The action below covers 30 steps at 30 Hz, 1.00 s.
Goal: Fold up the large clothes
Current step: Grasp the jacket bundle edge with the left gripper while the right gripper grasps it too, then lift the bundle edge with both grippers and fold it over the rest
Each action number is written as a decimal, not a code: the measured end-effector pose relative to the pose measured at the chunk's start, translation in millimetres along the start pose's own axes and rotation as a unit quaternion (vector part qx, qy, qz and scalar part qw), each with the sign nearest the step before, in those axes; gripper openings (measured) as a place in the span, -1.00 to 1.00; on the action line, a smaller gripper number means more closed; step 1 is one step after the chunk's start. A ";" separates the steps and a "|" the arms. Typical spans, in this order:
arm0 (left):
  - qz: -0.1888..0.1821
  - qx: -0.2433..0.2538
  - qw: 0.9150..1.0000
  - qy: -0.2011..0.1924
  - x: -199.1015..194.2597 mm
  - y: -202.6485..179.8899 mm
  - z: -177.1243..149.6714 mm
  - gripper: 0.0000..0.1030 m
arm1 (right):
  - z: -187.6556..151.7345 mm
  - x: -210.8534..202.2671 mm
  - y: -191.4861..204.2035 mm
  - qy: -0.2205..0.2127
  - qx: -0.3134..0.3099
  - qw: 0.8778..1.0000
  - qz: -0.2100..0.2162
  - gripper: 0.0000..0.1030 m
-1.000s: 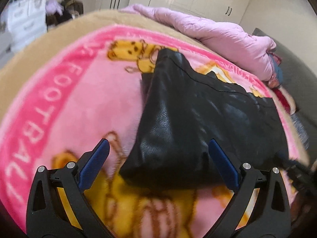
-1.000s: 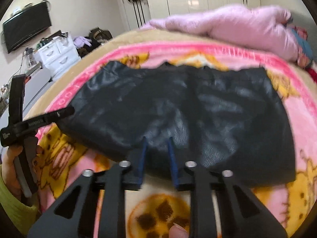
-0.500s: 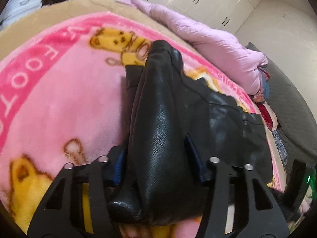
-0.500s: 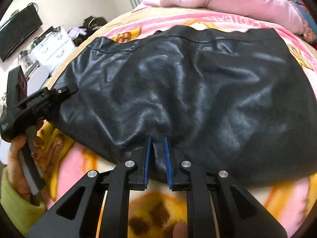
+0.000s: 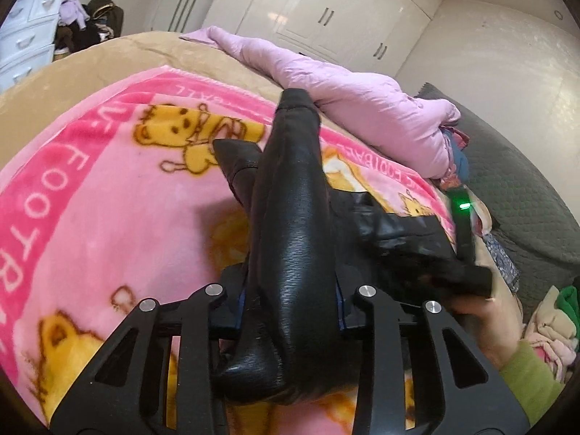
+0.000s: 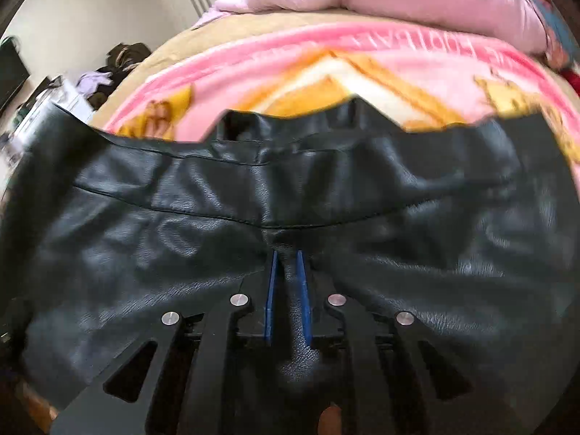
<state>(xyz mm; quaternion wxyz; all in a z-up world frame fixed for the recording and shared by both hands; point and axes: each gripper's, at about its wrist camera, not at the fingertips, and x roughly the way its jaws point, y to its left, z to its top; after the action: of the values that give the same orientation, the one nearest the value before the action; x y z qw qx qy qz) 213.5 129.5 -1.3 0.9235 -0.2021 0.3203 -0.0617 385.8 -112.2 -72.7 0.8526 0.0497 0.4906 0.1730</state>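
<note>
Pink fleece blanket [image 5: 108,217] with yellow teddy bears and white lettering covers most of the bed, with a tan sheet [image 5: 108,61] peeking out around its far edge. A lilac puffy duvet [image 5: 362,98] is bunched up along the back of the bed. Behind that you get glossy white wardrobe doors [image 5: 326,11], a white drawer unit [image 5: 25,36] on the left with a pile of dark bags and clothes beside it, and a grey quilted cover [image 5: 525,199] off to the right.

The black leather garment [image 6: 253,217] is the thing being folded. From the right wrist camera it spreads wide across the blanket, seam lines running side to side, its far edge sitting on the pink fleece. The right gripper [image 6: 288,290] has its blue pads pulled close together with a thin ridge of leather pinched between them, right at the near edge around the middle of the piece.

From the left wrist camera the leather is bunched into a thick upright fold running away from the lens. The left gripper [image 5: 290,304] is clamped on that fold, pads pressed against both sides, and the material bulges out over the fingers toward the camera. Off to the right in that view, a hand [image 5: 485,322] in a green sleeve holds the other tool, which has a small green light on it.
</note>
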 end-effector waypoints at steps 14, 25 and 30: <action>-0.023 0.053 0.998 -0.029 -19.3 -56.1 7.7 -0.63 | -86.7 -60.1 -12.6 0.039 -0.012 0.996 0.078 -0.79; -0.016 0.114 0.993 -0.030 -16.4 -116.6 7.8 -0.72 | -76.6 -110.0 -53.8 -0.005 0.058 0.990 0.131 -0.54; -0.021 0.149 0.988 -0.028 -10.2 -149.9 1.0 -0.72 | -58.5 -155.2 -84.0 -0.050 0.109 0.975 0.188 0.09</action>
<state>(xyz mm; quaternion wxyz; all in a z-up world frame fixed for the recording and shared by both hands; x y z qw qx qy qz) 208.4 -4.1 67.1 0.9503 -0.0705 0.2775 -0.1220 285.3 -249.2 3.1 0.8178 0.2425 0.4447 0.2730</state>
